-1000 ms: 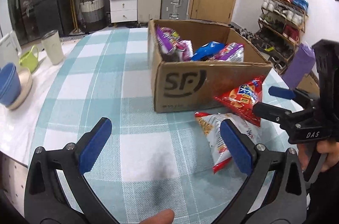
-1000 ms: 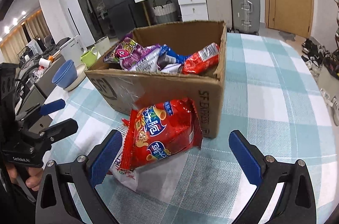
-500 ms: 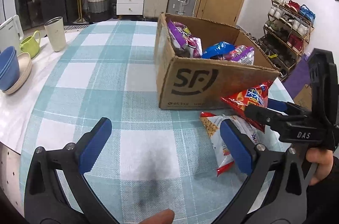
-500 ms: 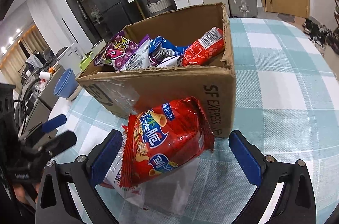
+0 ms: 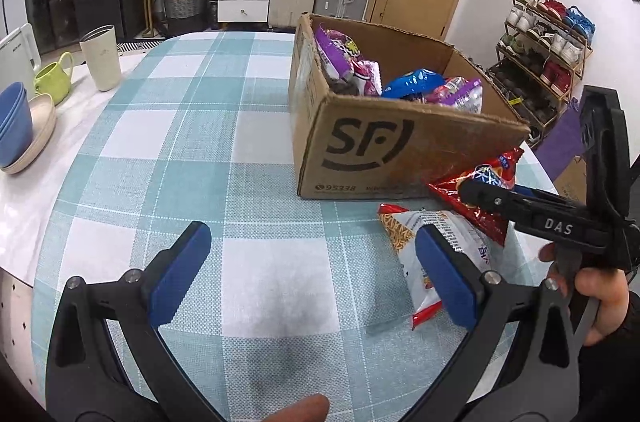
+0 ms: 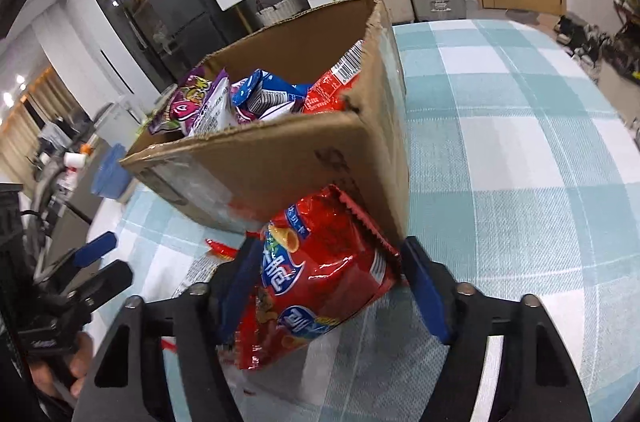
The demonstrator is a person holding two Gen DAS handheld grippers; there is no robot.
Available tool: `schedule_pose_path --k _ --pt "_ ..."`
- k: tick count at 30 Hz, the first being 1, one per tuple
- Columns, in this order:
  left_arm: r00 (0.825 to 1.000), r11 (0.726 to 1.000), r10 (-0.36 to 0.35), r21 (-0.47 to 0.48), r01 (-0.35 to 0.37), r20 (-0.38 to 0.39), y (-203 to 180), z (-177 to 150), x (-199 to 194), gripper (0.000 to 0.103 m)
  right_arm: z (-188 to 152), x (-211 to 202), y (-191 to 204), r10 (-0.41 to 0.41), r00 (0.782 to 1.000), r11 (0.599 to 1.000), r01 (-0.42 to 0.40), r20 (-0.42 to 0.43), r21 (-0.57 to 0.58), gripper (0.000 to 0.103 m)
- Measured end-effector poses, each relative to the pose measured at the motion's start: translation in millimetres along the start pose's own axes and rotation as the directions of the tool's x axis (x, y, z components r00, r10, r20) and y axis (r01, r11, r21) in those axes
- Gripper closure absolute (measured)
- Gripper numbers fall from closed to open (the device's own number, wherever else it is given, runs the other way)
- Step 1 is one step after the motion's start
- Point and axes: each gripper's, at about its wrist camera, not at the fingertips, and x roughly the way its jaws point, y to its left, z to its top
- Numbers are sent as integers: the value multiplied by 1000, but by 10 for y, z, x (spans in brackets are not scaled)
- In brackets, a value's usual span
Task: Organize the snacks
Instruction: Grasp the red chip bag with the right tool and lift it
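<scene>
A red snack bag (image 6: 320, 282) leans against the near corner of the open cardboard box (image 6: 300, 158). My right gripper (image 6: 330, 282) has the bag between its blue pads; the jaws are closing and both pads touch it. From the left wrist view, the same red bag (image 5: 480, 198) sits in the right gripper (image 5: 492, 188) beside the box (image 5: 400, 150), which holds several snack packs. A white and red snack bag (image 5: 424, 250) lies flat on the checked cloth, partly behind my left gripper's right pad. The left gripper (image 5: 312, 274) hangs open over the cloth, holding nothing.
A beige cup (image 5: 100, 58), a green mug (image 5: 52, 78) and blue bowls (image 5: 14, 126) on plates stand along the table's left edge. A hand (image 5: 600, 294) holds the right gripper's handle. Checked cloth stretches left of the box. The left gripper (image 6: 100, 258) shows at lower left.
The right gripper's jaws have narrowed from wide open onto the red bag, and the gripper has rolled and come closer to the box. The left gripper has barely moved.
</scene>
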Motion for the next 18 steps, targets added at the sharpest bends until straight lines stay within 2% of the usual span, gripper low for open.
schedule_pose_path --k 2,5,11,18 --pt "1000 1000 -1 5 1 -3 -18 -10 16 1 -39 -51 -49 6 1000 1000 -6 11 -3 41" --pt "1000 1000 -5 12 5 -13 -61 -24 51 1 -99 -148 -82 32 999 999 -32 26 -11 43" --pt "999 999 -38 28 39 -33 -170 -48 90 1 -198 -375 -77 62 996 997 -60 62 -40 43" --pt "996 997 -60 45 63 -60 -228 -59 128 1 -363 -737 -110 63 990 994 -51 128 -96 43"
